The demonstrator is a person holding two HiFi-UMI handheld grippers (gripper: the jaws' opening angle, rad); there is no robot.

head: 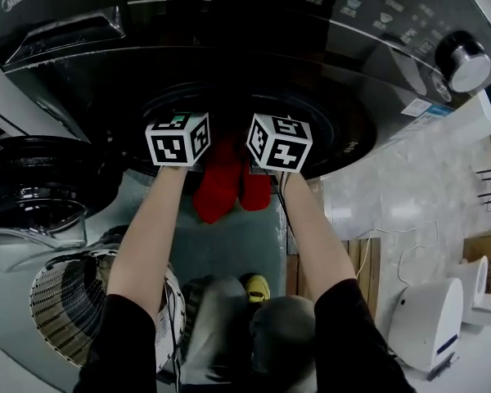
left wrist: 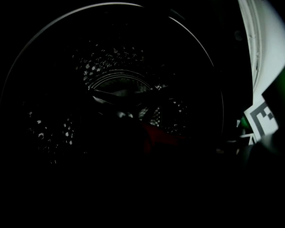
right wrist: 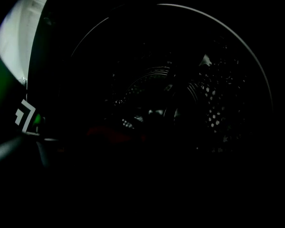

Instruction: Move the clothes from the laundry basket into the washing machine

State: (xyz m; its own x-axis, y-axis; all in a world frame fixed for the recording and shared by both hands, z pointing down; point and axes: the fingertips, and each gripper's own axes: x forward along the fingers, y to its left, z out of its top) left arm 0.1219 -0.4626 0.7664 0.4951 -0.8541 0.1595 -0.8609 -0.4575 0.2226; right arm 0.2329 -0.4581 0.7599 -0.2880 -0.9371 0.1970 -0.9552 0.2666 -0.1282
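Starting nearest the person, the laundry basket (head: 61, 301) sits below and left of the drum mouth (head: 344, 133), well apart from it; what it holds is hidden by the left arm; both forearms reach up to that mouth side by side. The left gripper (head: 177, 140) and right gripper (head: 278, 143) sit level at its lower lip, equally near; between them the red garment (head: 221, 187) runs lengthwise down from the lip, most of it outside the mouth. Both gripper views are too dark to show the jaws, so I cannot tell whether either one is clamped on the cloth; only a red edge (left wrist: 164, 139) shows low in front of the perforated drum (left wrist: 114, 75). My judgement: the coming move is straight inward past the lip, carrying the trailing length into the washing machine (head: 229, 47).
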